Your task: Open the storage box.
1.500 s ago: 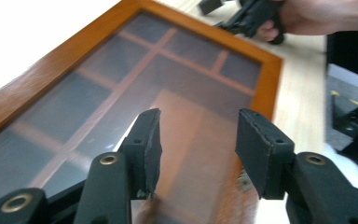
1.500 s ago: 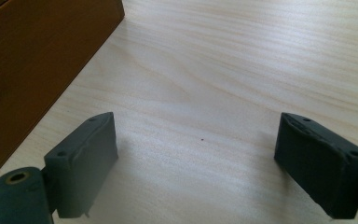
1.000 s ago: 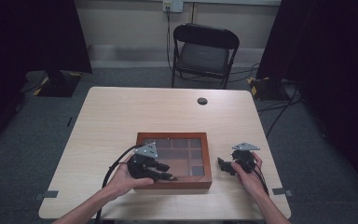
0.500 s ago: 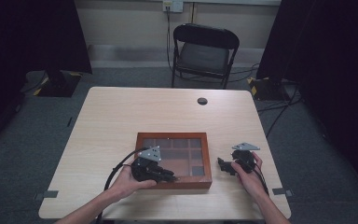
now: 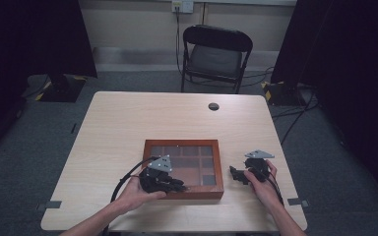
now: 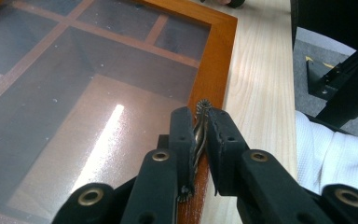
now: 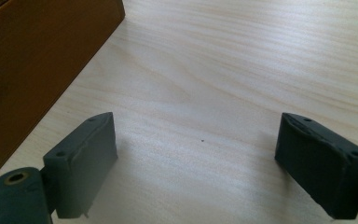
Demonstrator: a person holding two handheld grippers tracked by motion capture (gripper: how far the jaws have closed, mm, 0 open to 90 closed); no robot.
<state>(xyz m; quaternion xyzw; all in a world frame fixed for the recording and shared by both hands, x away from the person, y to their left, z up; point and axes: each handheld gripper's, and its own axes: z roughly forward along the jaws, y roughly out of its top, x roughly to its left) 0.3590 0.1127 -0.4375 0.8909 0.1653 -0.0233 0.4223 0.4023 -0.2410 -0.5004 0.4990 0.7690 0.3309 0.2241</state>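
A shallow wooden box [image 5: 182, 143] with a glass lid over several compartments lies near the table's front edge. My left gripper [image 5: 177, 186] rests on its front left corner. In the left gripper view the box frame [image 6: 219, 51] runs up the middle, and my left gripper [image 6: 199, 119] is shut on a small ridged metal clasp [image 6: 203, 105] on that frame. My right gripper [image 5: 234, 173] is low over the table just right of the box. In the right gripper view my right gripper [image 7: 198, 140] is open over bare wood, with the box wall [image 7: 32, 56] at its left.
A black folding chair [image 5: 216, 54] stands behind the table. A small dark round disc [image 5: 213, 106] sits on the tabletop [image 5: 128, 128] at the far middle. A white sleeve [image 6: 326, 149] lies right of the box in the left gripper view.
My left gripper has shifted slightly toward the box's front edge. The right gripper has stayed where it was, still open.
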